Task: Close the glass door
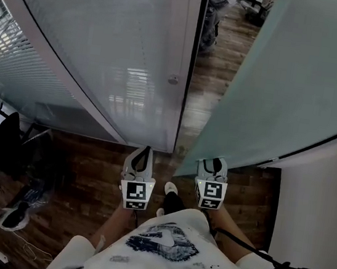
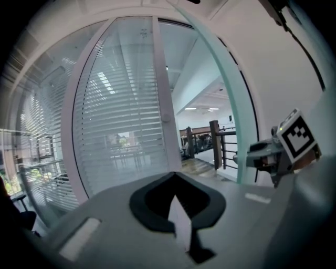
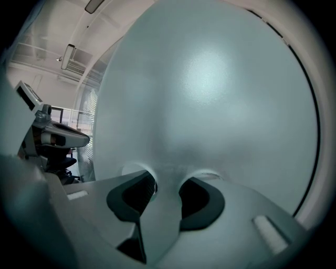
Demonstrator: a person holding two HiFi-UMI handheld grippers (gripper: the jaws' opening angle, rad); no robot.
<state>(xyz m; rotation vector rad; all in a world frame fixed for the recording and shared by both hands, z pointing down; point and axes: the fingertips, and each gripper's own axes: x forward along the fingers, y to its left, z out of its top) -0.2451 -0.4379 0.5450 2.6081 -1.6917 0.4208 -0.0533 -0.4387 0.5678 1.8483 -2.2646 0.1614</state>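
Door first: frosted glass door (image 1: 287,85) stands swung open on the right. Its free edge slants down to a spot just ahead of the person's shoe (image 1: 171,188), w/ a strip of open doorway (image 1: 209,74) btwn it and the white frame post (image 1: 185,71). Not shut yet, so the task looks early on.

Right gripper (image 1: 213,165) is up at the door's face, near that free edge. The placing makes sense: a push far from the hinge side swings the pane w/ least effort. In the right gripper view the frosted face fills nearly everything. Jaws stand well apart, squared to the pane, nothing clamped btwn them. Tips look right at the glass, but contact I can't confirm.

Left gripper (image 1: 141,157) hangs beside it, jaws together and empty, aimed thru the gap toward the blinds panel (image 1: 105,53). Prob. it's just kept clear of the door's swing.

Pose: both forearms (image 1: 233,224) reach out in front of the body, grippers side by side. They sit near level w/ a slight downward tilt, marker cubes (image 1: 136,193) facing up at the head camera. Next bit, I'd judge, is a steady shove fwd on the pane.
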